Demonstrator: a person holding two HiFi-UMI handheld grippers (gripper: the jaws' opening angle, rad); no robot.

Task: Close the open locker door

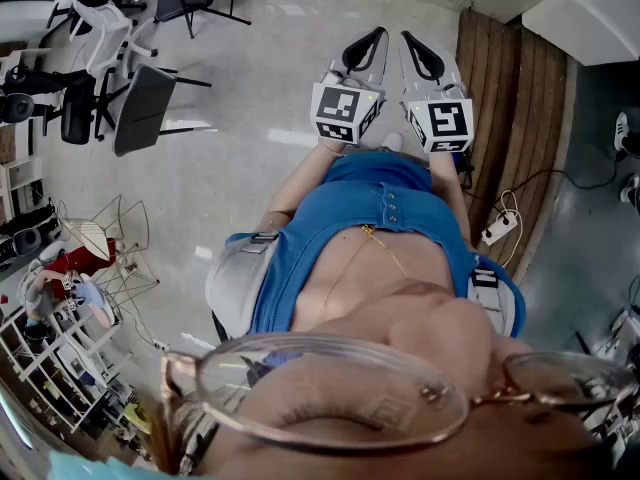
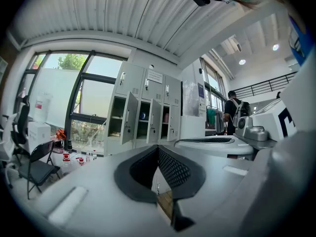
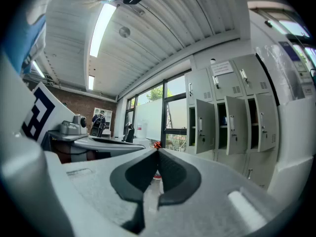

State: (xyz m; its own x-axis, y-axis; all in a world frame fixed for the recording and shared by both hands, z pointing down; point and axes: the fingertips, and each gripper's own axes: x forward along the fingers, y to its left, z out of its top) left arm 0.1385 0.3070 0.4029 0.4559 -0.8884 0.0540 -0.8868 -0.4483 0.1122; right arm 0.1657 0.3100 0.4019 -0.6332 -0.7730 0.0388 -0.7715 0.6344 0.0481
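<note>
A bank of grey lockers [image 2: 148, 113] stands some way off, with three doors swung open: one [image 2: 129, 118], another [image 2: 154, 121] and a third [image 2: 174, 122]. The right gripper view has the same lockers [image 3: 247, 107] at its right, open doors [image 3: 203, 126] facing the window. Both grippers are held close in front of the person's body, far from the lockers. My left gripper [image 1: 376, 36] is shut, its black pads [image 2: 170, 169] meeting with nothing between them. My right gripper [image 1: 410, 40] is shut and empty too, its pads [image 3: 170, 174] closed together.
Black office chairs [image 1: 140, 108] stand at the left, with a wire rack [image 1: 100, 238] and cluttered shelves below them. A wooden floor strip [image 1: 510, 98] and a power strip [image 1: 497, 230] lie at the right. A person with a backpack [image 2: 234, 107] stands beyond the lockers. A folding chair [image 2: 34, 167] sits by the window.
</note>
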